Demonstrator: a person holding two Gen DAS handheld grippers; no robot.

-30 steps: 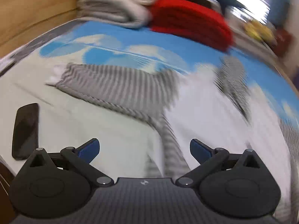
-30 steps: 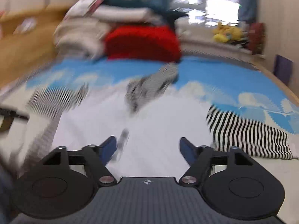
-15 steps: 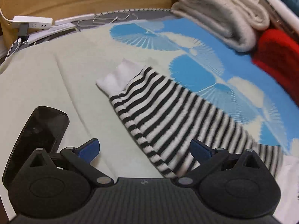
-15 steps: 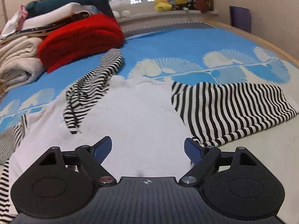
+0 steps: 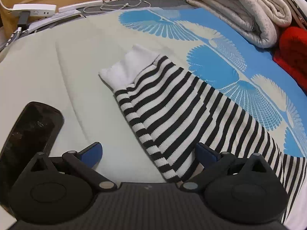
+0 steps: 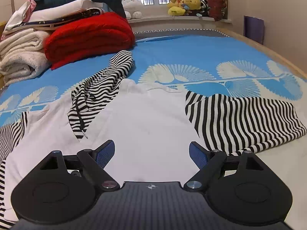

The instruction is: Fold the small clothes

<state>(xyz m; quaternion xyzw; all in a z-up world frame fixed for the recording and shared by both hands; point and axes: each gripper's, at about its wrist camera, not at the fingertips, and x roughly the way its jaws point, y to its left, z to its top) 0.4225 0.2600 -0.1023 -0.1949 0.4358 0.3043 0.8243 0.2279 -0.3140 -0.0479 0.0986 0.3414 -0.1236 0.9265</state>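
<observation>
On the bed, the small white top with black-and-white striped sleeves [image 6: 145, 118] is spread flat, body in the middle, one sleeve out each side, striped hood bunched near the red folded blanket [image 6: 90, 36]. Looks like the very first fold is up: sleeves in. The left gripper [image 5: 148, 153] has its jaws wide with nothing in them, straddling the edge of the striped sleeve with the white cuff [image 5: 172, 115], so I'd guess the next move is to close on that sleeve and carry it across the body. The right gripper [image 6: 151, 153], jaws wide too, sits over the white body. Compared with half a second back, the left one has crept closer to the sleeve; a second back both views were blurred. Black phone [image 5: 28, 134] lies just beside.
</observation>
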